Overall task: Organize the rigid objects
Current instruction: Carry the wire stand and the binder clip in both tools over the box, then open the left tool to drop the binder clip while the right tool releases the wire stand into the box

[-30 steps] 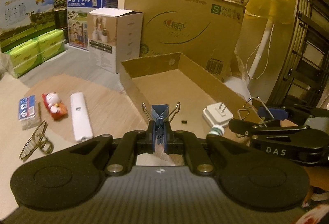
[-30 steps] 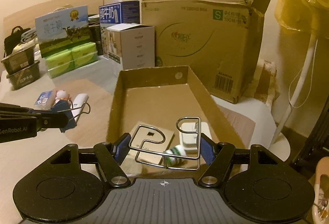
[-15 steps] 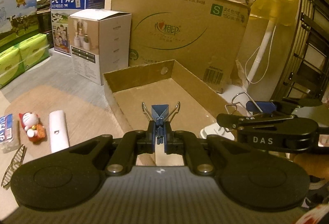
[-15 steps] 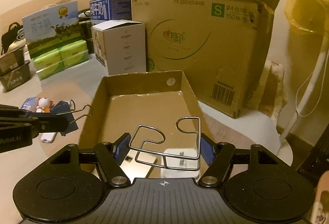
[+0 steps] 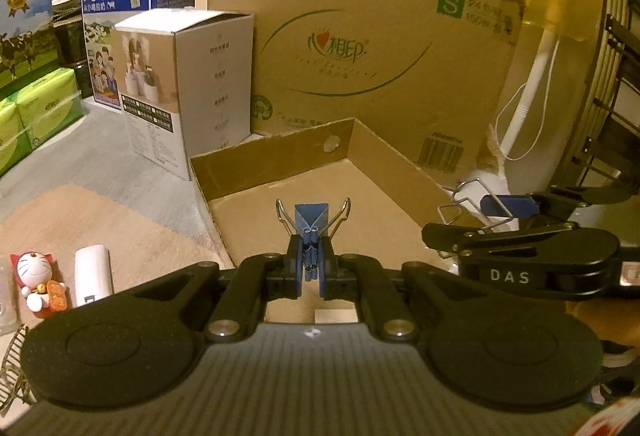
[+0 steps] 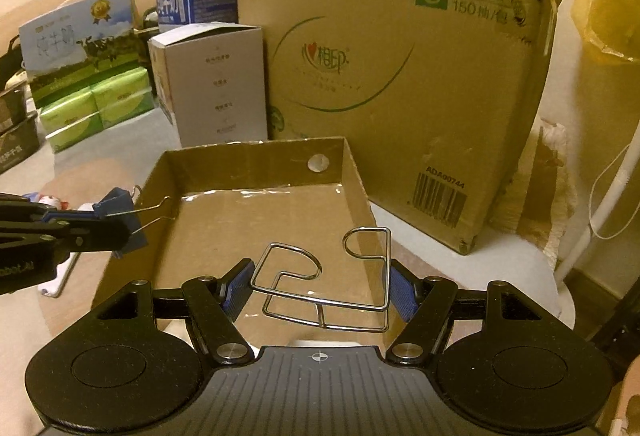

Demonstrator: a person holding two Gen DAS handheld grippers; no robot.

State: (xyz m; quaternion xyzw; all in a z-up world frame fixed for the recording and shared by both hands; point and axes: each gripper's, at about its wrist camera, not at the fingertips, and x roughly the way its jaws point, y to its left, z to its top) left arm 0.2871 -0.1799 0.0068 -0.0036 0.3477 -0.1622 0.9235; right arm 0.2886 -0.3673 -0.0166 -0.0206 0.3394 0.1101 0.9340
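On the far left of the left wrist view, a little cat toy and a white stick-shaped thing lie flat on the wooden mat. They look like they are waiting to be tidied up. A bit of a wire thing pokes in at the bottom left edge, but I cannot tell what it is.

Next comes the left gripper. Its two pads are pressed almost together, and they pinch a blue binder clip. The clip sticks straight out in front, with its silver wire arms spread to both sides. It is held up in the air over the near end of the shallow cardboard tray. I think it is held there so it can be dropped into the tray.

The tray sits open on the table, with a big brown cardboard box just behind it and a white box near its back left corner. The part of the tray floor that shows looks bare, so there is lots of room.

On the right is the right gripper. Its blue pads stand about halfway apart, and a bent silver wire holder fills the gap between them. Each pad touches a side of the wire, so the wire is squeezed and carried. It hangs over the near right part of the tray too, near that side wall. I think both things are meant to land in the tray side by side.
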